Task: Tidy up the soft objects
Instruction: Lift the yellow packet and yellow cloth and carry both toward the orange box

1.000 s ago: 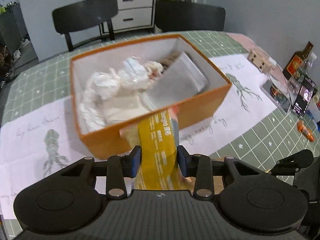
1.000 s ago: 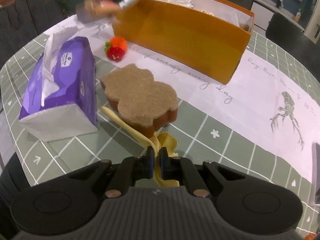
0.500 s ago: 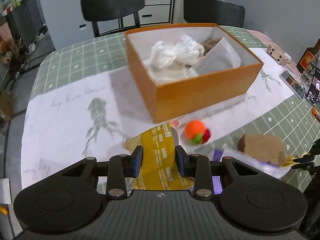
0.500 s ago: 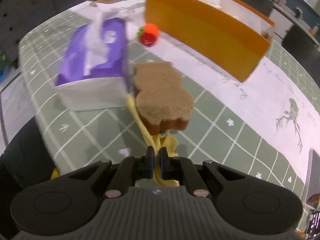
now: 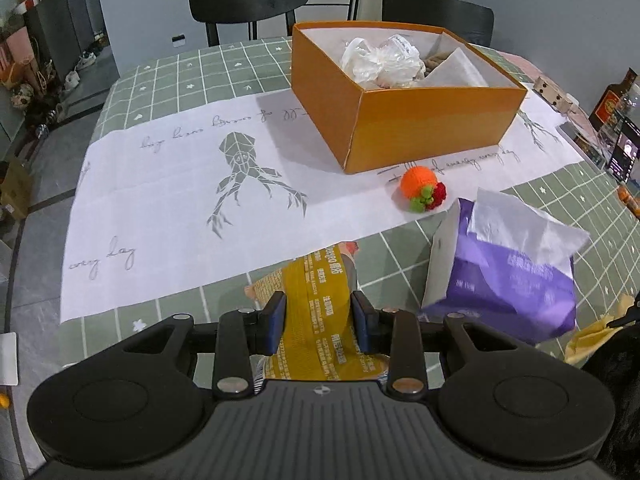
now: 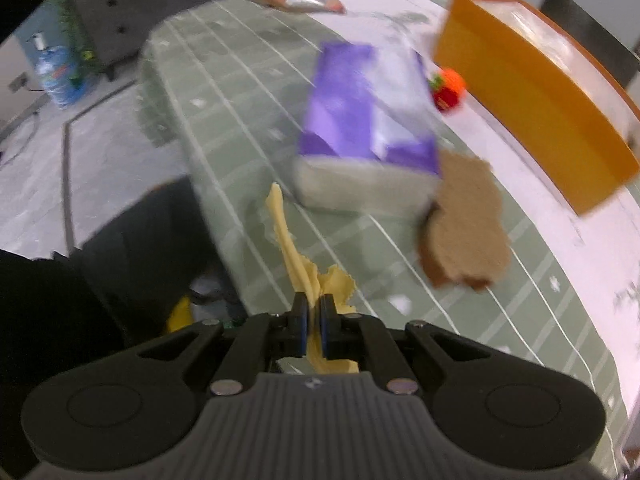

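My left gripper (image 5: 319,322) is shut on a yellow snack packet (image 5: 320,300), held above the near edge of the green checked table. An orange box (image 5: 424,120) with crumpled white bags (image 5: 380,62) inside stands further back. A knitted orange ball (image 5: 418,182) lies in front of the box, and a purple tissue pack (image 5: 508,280) sits to the right. In the blurred right wrist view my right gripper (image 6: 314,318) is shut on a yellow cloth (image 6: 296,256), lifted beside the tissue pack (image 6: 366,120) and a brown bear-shaped sponge (image 6: 468,228).
A white paper runner (image 5: 180,200) with a printed squid covers the table's middle. Two black chairs (image 5: 248,0) stand behind the table. Bottles and a phone (image 5: 622,148) crowd the right edge. A water jug (image 6: 60,76) stands on the floor beyond the table.
My left gripper has drawn back and leftward from the box with the packet. My right gripper has lifted and rolled; the yellow cloth has come out from under the sponge.
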Tool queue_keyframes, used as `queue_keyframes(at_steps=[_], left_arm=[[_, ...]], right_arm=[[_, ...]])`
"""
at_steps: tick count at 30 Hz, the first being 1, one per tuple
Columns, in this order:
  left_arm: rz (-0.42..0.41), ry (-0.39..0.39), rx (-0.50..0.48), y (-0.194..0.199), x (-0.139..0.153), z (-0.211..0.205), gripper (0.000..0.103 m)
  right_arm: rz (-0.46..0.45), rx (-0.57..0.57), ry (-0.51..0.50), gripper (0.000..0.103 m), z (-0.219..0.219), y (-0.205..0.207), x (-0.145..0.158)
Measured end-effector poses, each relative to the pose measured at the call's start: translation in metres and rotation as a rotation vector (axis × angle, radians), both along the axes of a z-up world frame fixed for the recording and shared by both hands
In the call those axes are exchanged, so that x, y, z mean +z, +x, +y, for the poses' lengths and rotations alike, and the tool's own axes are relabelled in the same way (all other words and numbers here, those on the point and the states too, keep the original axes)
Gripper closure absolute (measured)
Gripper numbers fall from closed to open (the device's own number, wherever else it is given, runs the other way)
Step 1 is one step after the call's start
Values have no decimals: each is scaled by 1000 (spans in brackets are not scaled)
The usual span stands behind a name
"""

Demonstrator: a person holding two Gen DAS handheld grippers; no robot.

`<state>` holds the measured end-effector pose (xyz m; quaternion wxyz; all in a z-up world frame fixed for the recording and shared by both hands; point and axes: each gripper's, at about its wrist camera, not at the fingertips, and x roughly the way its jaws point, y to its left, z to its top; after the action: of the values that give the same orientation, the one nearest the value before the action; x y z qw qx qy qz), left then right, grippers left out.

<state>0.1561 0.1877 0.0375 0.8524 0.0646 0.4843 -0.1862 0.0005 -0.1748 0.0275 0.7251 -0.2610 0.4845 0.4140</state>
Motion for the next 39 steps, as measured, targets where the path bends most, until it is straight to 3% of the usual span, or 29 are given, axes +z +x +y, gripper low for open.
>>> queue_keyframes(at_steps=[4,9,13,26,34,39], left_arm=[[-28,-23,-12,-9,14,5,64],[-61,-16,-48,-9,33,1,64],[-74,-22,-67,5,41,-5,64],[-92,-78,-135,66,61,-49,64],[-124,-104,-181,111,77,-90,64],[-178,-82,-272,133,87,-129,64]], right_arm=[[-3,56,38,100,26,-4,13],[-10,89,-19,100,37,-1,16],[-29,32,-71,100,21,19,17],[-155,-145,-114,100,-34,101,69],[-230,-206,-71,100,-39,155,99],[-270,-241,-38,100,-37,190,108]])
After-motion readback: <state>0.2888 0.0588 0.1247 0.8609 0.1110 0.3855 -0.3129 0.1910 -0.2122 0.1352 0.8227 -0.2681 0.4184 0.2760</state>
